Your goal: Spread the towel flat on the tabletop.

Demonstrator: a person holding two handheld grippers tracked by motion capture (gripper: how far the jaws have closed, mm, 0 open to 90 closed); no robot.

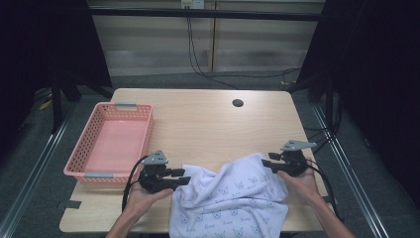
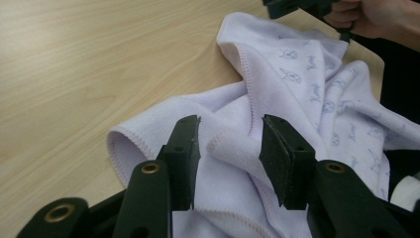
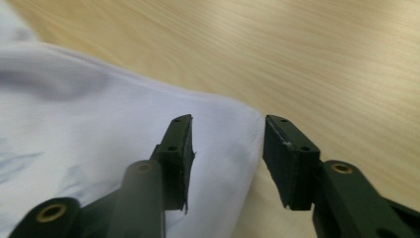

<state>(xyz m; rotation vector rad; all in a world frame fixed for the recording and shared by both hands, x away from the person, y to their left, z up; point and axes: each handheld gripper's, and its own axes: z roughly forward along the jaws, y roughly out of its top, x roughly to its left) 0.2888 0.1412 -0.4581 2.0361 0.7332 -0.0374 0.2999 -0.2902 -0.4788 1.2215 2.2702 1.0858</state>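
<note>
With the crumpled white butterfly-print towel bunched right of the pink plastic basket, both the left gripper and right gripper, jaws wide, risk pinching stacked folds instead of one hem.

Looks like a lab or recording studio rather than a home. Black curtains hung on both sides of a lone wooden bench (with a round cable hole near its far edge). Grey carpet floor, metal rails along it, loose black cables dropping from a wall socket and trailing across the floor behind.
</note>
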